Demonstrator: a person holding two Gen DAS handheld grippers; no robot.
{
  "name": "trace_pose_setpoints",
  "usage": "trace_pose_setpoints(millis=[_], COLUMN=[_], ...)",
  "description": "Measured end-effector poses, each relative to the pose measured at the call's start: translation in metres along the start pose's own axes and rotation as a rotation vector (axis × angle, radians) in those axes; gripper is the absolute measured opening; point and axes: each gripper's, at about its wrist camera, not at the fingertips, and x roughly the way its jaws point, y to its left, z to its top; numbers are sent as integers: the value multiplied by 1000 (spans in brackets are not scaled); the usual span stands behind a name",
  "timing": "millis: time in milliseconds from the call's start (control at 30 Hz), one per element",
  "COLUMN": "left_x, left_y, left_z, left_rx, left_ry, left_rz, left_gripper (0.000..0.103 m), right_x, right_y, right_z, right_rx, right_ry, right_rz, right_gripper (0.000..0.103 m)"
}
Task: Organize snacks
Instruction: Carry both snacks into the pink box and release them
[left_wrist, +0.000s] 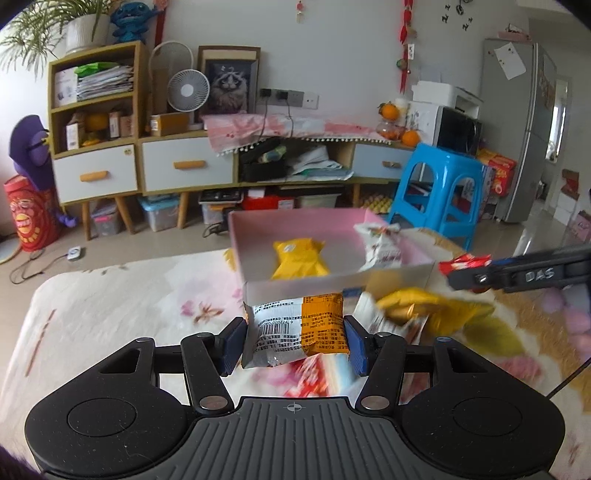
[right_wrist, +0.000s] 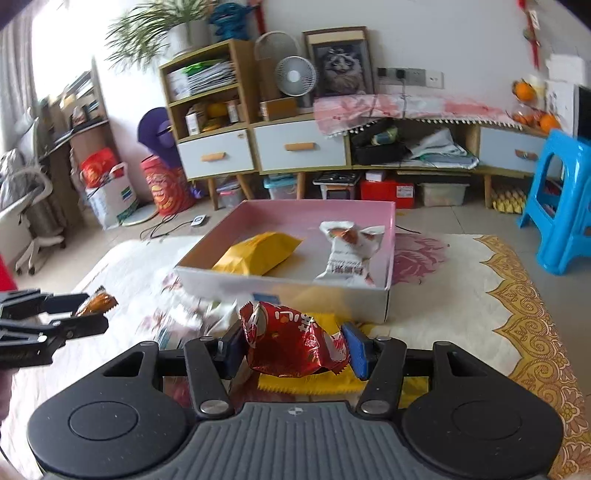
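Snack packets both light, crinkly, slippery: orange-and-white packet (left_wrist: 295, 334) pinched across its middle in left hand-held gripper (left_wrist: 295, 341), red packet (right_wrist: 293, 345) likewise in right hand-held gripper (right_wrist: 293, 349), raised short of pink box (right_wrist: 388, 295); best gripped mid-body, not by seams.

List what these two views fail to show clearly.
- Left wrist view: loose snacks beside the box are motion-blurred; brands unreadable.
- Left wrist view: the snack beneath the orange-and-white packet, held by the left gripper, is mostly covered.
- Right wrist view: the yellow wrapper lies largely behind the red packet in the right gripper.
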Motion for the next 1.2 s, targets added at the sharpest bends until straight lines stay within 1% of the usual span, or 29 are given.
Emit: trace_pose_setpoints(millis=[100, 267, 467, 600, 700, 833, 900, 1033, 1200], left_x=[15, 46, 87, 114, 135, 157, 164, 172, 177], left_y=[-7, -16, -38, -51, -55, -57, -58, -56, -45], left_z=[18, 41, 62, 67, 67, 64, 62, 57, 57], left_rx=[-10, -67, -22, -29, -30, -17, 2, 43, 40], left_ry=[8, 41, 85, 112, 139, 190, 212, 231, 258], left_rz=[-15, -61, -60, -60, -41, -12, 3, 51, 98], left_gripper=[54, 54, 54, 54, 54, 54, 54, 55, 55], right_x=[10, 26, 40, 52, 61, 73, 75, 78, 81], right_y=[-11, -23, -43, -56, -65, -83, -86, -84, -78], right_z=[12, 28, 32, 31, 29, 26, 26, 28, 30], right_rx=[56, 116, 213, 287, 321, 403, 424, 421, 373], right_ry=[1, 2, -7, 11, 20, 30, 31, 32, 35], right_rz=[17, 48, 104, 136, 120, 155, 167, 178, 166], right_gripper=[46, 47, 47, 47, 48, 48, 48, 48, 48])
